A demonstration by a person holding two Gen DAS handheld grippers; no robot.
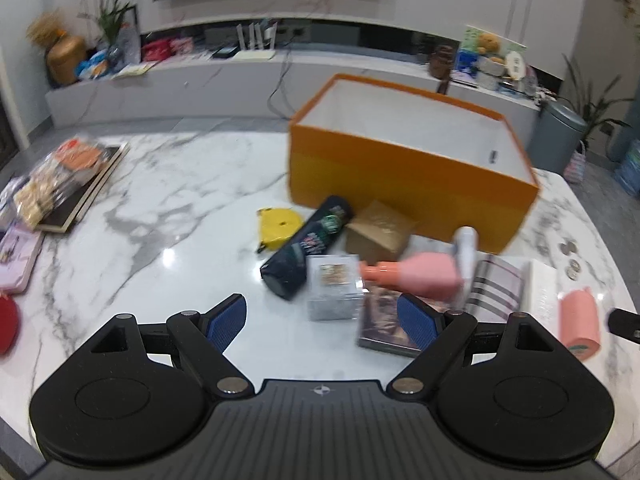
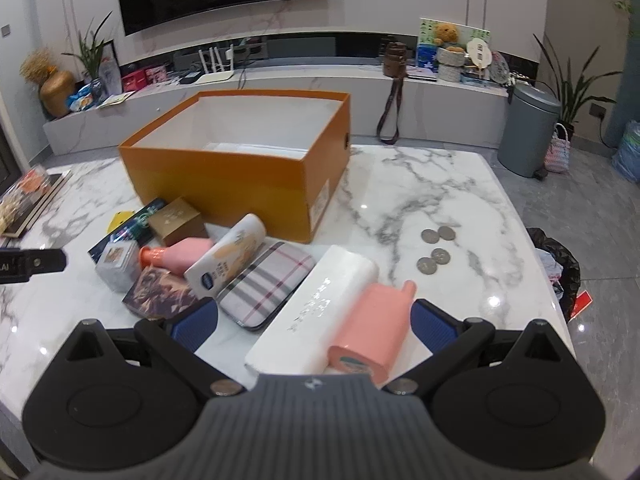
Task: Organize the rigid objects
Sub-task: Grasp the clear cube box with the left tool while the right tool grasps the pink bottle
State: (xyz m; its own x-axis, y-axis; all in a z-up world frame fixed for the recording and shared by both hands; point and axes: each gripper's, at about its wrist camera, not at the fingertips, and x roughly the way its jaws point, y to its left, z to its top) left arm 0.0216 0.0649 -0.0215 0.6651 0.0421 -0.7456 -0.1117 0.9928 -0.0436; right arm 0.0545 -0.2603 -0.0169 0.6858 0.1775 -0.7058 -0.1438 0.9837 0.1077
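Loose rigid items sit bunched at centre frame of both views, right against the near wall of the orange box [image 2: 224, 184], which I read as staging for loading. The box stands open-topped, with something pale on its floor. In the pile: a pink bottle [image 2: 176, 255] lying on its side, a white tube [image 2: 228, 254] leaning across it, a plaid case [image 2: 266, 284] flat beside them, a gold carton [image 2: 176, 222] touching the box wall, a dark pouch [image 1: 308, 248] and a clear cube [image 1: 334, 294]. My right gripper [image 2: 314, 320] has its jaws spread wide, empty, with a pink flat bottle [image 2: 372, 328] and a long white box [image 2: 316, 312] lying between them at lower centre, probably my next pick. My left gripper [image 1: 322, 322] is likewise spread and empty, low over the worktop [image 1: 168, 208], just short of the cube. Four coins [image 2: 436, 248] lie apart at right.
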